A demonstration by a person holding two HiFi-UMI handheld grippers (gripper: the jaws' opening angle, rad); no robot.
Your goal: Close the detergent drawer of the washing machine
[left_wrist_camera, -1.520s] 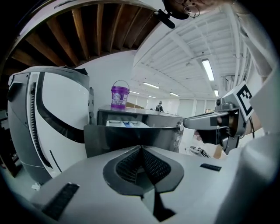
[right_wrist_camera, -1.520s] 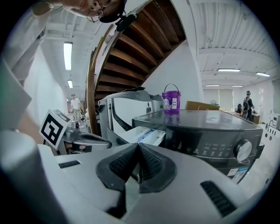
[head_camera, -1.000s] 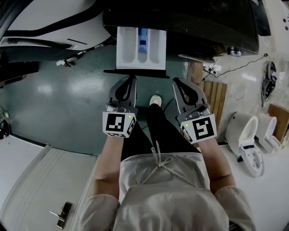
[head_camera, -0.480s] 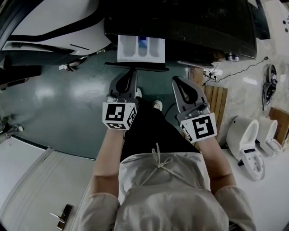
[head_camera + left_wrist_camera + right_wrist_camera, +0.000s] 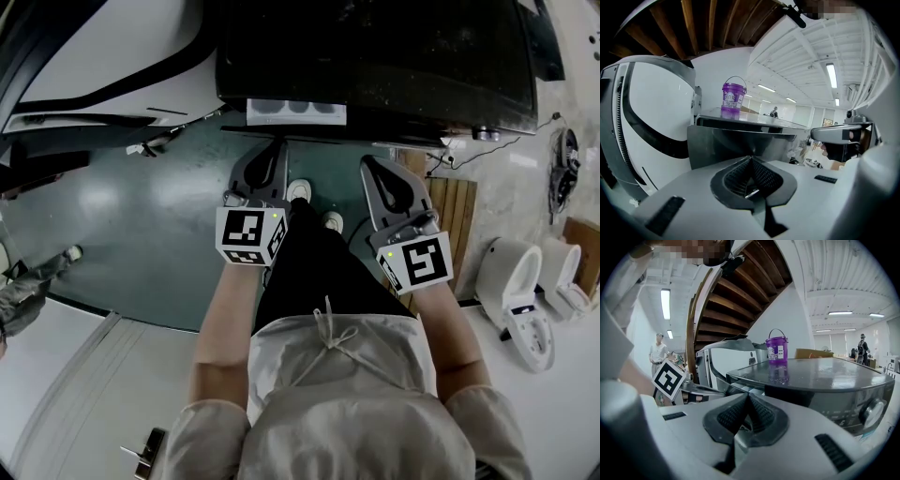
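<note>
With left gripper (image 5: 274,150) and right gripper (image 5: 368,169) both clenched empty, you are facing the detergent drawer (image 5: 295,112) at 12 o'clock: likely light, rigid, free-sliding, so press mid-front.

1. Floor (image 5: 141,202) – glossy dark green, with pale glare patches on it.
2. Pale stone-look strip (image 5: 520,164) along the right side, with a thin cable (image 5: 511,141) lying across it.
3. Wooden slat board (image 5: 452,202) lies flat where the green floor meets the pale strip.
4. Two white toilet bowls (image 5: 514,286) stand side by side at far right.
5. Underside of a brown wooden staircase (image 5: 740,287) overhead, with a white wall (image 5: 790,319) beside it.
6. White beamed ceiling (image 5: 806,56) with long strip lights (image 5: 831,75) – bright open hall beyond.
7. White panels (image 5: 66,375) at lower left, kind unclear.
</note>
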